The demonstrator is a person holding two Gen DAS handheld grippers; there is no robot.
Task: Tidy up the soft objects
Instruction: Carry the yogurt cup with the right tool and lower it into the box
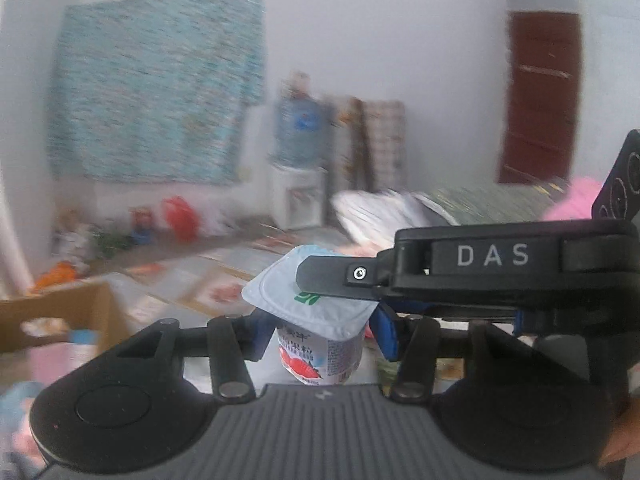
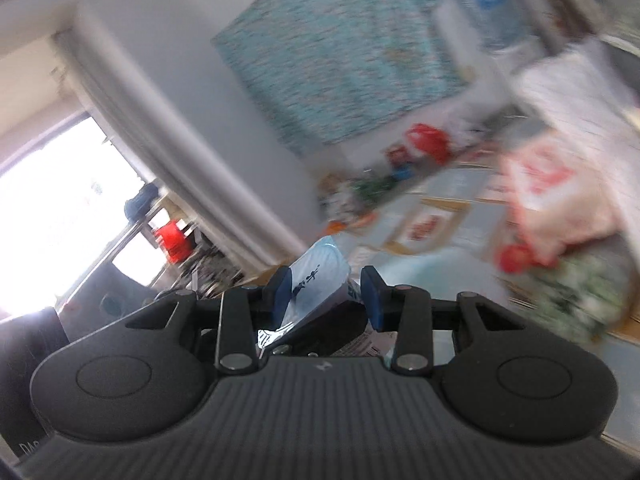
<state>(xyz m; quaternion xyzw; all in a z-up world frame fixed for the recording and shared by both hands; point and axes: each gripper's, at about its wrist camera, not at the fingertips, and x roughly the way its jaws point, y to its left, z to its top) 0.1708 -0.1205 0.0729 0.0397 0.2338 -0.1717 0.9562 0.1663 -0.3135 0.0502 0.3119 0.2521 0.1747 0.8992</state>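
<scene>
Yogurt cup [image 1: 320, 344]: small white plastic tub, red fruit print and dark lettering on the side wall, pale blue-white foil lid [image 1: 292, 292] with a green logo. Lid is wider than the body and its near corner droops over the rim.

Left gripper [image 1: 322, 336]: blue pads on either side of the cup body just under the lid, both touching the wall, so it's clamped on the cup. Cup sits upright between them, off any surface.

Right gripper [image 2: 326, 296]: comes in from the right of the cup in the left wrist view, one black finger [image 1: 340, 276] lying flat across the top of the lid. In its own view the blue pads sit on either side of the lid edge [image 2: 316, 280]; left pad touches the foil, right pad contact is hard to read through the blur. Looks closed on the lid.

Behind the cup: cardboard box [image 1: 60, 312] to its left, water dispenser [image 1: 298, 168] farther back, teal cloth [image 1: 156, 88] on the wall above and left. Background heavily motion-blurred.
</scene>
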